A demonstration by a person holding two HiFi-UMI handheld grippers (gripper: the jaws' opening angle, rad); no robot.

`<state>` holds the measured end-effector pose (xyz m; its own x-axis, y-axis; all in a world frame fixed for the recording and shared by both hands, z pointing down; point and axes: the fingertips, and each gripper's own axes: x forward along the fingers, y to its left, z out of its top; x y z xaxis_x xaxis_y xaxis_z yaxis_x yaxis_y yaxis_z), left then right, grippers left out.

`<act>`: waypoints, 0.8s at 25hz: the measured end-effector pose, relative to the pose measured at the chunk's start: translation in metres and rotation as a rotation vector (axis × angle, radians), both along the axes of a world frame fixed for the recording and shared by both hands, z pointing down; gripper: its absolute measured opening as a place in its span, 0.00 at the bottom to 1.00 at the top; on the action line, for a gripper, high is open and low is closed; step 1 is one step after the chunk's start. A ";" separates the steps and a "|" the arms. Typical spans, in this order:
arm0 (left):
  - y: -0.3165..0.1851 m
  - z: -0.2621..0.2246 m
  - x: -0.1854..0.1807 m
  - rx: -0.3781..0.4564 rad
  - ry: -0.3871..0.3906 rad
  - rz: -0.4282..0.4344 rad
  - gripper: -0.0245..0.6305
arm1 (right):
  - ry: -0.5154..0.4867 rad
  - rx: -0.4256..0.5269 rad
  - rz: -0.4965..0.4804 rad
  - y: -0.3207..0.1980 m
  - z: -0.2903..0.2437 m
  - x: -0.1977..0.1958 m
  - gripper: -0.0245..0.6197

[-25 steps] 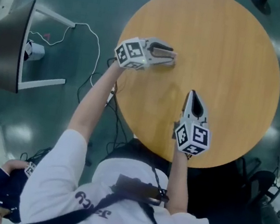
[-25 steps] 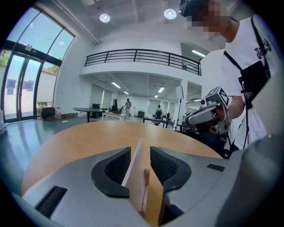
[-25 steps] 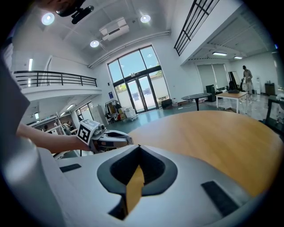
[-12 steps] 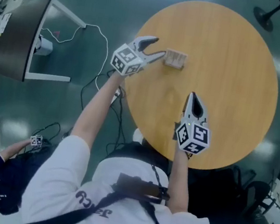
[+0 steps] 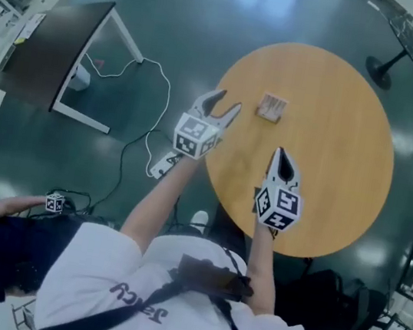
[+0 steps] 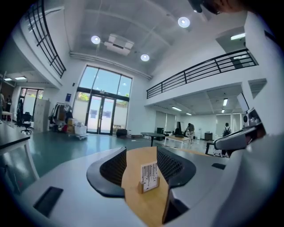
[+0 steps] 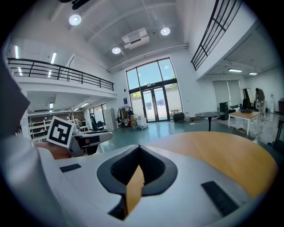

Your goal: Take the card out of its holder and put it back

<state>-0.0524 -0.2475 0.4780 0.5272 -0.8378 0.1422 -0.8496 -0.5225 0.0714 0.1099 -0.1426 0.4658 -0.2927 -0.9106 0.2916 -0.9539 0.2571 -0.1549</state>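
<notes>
A: What has changed in the head view?

B: A second ago the left gripper [image 5: 227, 101] was clamped around the holder. It has since let go and drawn back to the rim of the round, light-brown wooden table [image 5: 334, 142]. The small pale wooden holder [image 5: 271, 107] now stands alone, near that gripper's tips but clear of them.

A: And the jaws?

B: They are spread wide and closing slightly, with nothing between the pads. The right gripper [image 5: 279, 155] lies over the near part of the table, pointing away from the person, well apart from the holder.

A: What does the left gripper view show?

B: The left gripper [image 6: 142, 153] frames the holder [image 6: 148, 185] through its gap. The white card with black barcode-like print [image 6: 149, 172] stands upright in the slot, taller than wide. Its printed face is turned toward this gripper, and its width runs across the jaws' line.

A: And the right gripper view?

B: The right gripper [image 7: 139, 147] has its tips together, gripping nothing, with bare table [image 7: 213, 150] beyond. The card isn't visible there.
</notes>
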 end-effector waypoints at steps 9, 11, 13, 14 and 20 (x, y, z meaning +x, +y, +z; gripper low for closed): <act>0.115 -0.064 0.001 0.081 0.046 -0.070 0.17 | 0.086 0.098 0.003 0.051 -0.038 -0.034 0.06; 0.130 -0.069 0.002 0.088 0.042 -0.073 0.11 | 0.093 0.119 0.018 0.059 -0.045 -0.036 0.06; 0.143 -0.072 0.001 0.089 0.048 -0.078 0.10 | 0.101 0.137 0.038 0.068 -0.051 -0.037 0.06; 0.149 -0.073 -0.001 0.087 0.052 -0.084 0.09 | 0.105 0.145 0.048 0.073 -0.054 -0.038 0.06; 0.173 -0.078 -0.002 0.092 0.045 -0.087 0.05 | 0.128 0.181 0.085 0.091 -0.070 -0.045 0.06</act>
